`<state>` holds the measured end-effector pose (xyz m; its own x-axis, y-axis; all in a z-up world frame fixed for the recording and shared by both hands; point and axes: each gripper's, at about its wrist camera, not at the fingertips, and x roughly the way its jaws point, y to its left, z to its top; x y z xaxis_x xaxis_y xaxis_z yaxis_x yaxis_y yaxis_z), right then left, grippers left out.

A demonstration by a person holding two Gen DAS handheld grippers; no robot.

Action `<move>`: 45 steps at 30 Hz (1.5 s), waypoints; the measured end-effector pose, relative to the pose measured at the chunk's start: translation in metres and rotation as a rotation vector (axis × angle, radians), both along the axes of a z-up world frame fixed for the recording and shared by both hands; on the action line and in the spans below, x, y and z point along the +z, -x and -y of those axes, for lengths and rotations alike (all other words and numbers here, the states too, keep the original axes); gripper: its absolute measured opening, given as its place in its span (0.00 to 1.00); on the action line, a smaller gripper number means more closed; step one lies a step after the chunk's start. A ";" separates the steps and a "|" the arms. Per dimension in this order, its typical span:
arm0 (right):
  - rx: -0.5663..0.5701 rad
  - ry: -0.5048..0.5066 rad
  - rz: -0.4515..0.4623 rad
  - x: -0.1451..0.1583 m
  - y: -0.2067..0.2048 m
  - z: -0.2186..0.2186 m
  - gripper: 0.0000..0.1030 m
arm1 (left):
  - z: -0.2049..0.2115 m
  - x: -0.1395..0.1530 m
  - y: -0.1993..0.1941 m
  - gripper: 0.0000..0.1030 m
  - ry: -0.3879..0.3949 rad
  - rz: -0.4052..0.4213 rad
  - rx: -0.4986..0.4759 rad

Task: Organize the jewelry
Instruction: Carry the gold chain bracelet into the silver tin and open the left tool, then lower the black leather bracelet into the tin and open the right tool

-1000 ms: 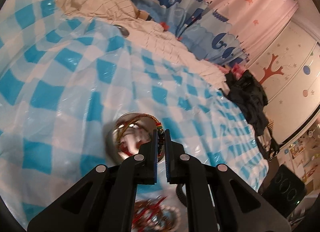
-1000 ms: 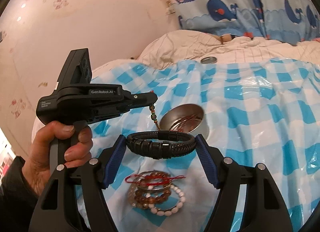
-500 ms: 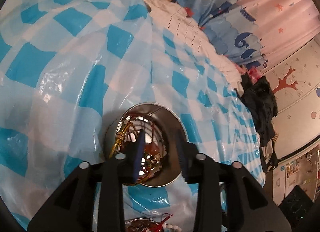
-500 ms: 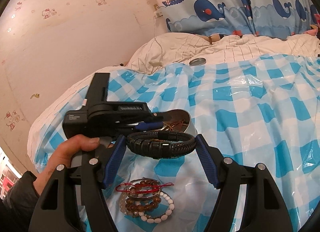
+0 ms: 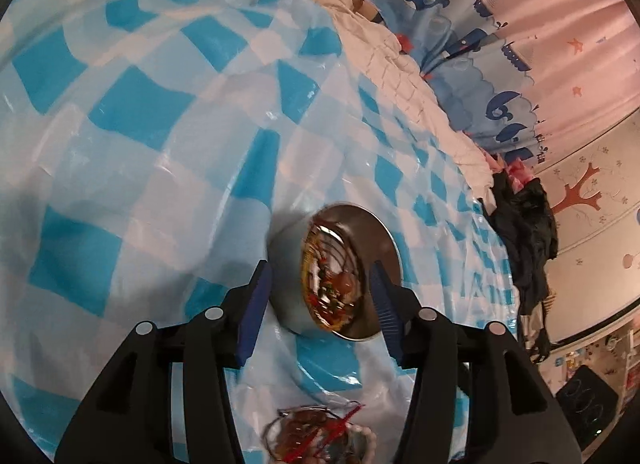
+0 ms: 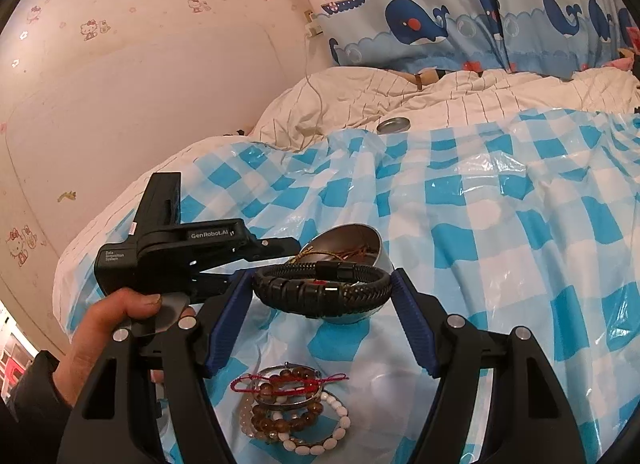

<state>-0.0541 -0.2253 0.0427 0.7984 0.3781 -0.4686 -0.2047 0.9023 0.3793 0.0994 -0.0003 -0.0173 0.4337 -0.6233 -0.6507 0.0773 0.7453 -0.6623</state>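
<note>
Left gripper: held with its blue-padded jaws spread wide and nothing between them; it is seen hovering over the metal bowl, whose rim lies between the two fingers in the left wrist view.
Left gripper, right wrist view: its black body is held by a hand at the left, and its tip is seen at the near rim of the bowl.
Right gripper: jaws set moderately apart and closed against the two ends of a black braided leather bracelet, which is carried level between the pads, above the cloth and just in front of the bowl.
Metal bowl: placed on the blue-and-white checked plastic cloth; thin cord and bead jewelry is seen inside it, blurred in the left wrist view.
Bracelet pile: amber bead, white bead, metal bangle and red string pieces are heaped on the cloth, below the held bracelet and near the bowl.
Small round tin: lies on the cream quilt beyond the far edge of the cloth, well apart from the bowl.
Backdrop: a whale-print curtain is hung behind the bed.
</note>
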 end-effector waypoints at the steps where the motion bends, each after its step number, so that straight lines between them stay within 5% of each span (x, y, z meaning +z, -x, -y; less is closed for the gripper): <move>1: -0.001 0.001 -0.002 0.000 0.000 0.000 0.67 | 0.005 0.002 0.001 0.46 -0.001 0.013 -0.012; 9: -0.008 -0.004 -0.003 0.000 -0.003 0.004 0.67 | 0.033 0.026 0.013 0.47 -0.097 0.125 -0.030; 12: -0.007 -0.002 -0.001 0.000 -0.003 0.004 0.67 | 0.036 0.024 0.007 0.48 -0.008 0.097 -0.069; 16: -0.015 0.011 -0.005 0.002 -0.009 0.005 0.67 | 0.049 -0.008 -0.008 0.49 0.098 -0.037 -0.120; 21: -0.032 0.022 -0.029 -0.002 -0.015 0.008 0.67 | 0.049 0.008 -0.004 0.50 -0.002 0.039 -0.058; 26: -0.004 0.037 -0.010 0.001 -0.028 -0.004 0.67 | 0.027 0.039 0.004 0.64 -0.106 0.136 0.000; 34: 0.024 0.096 0.006 -0.002 -0.062 -0.030 0.67 | 0.003 0.042 0.001 0.66 -0.071 0.107 0.034; 41: 0.054 0.341 -0.101 -0.044 -0.115 -0.066 0.67 | -0.010 0.038 0.004 0.70 -0.043 0.091 0.065; 45: 0.093 0.434 -0.102 -0.043 -0.118 -0.074 0.67 | -0.018 0.038 0.004 0.71 -0.035 0.084 0.080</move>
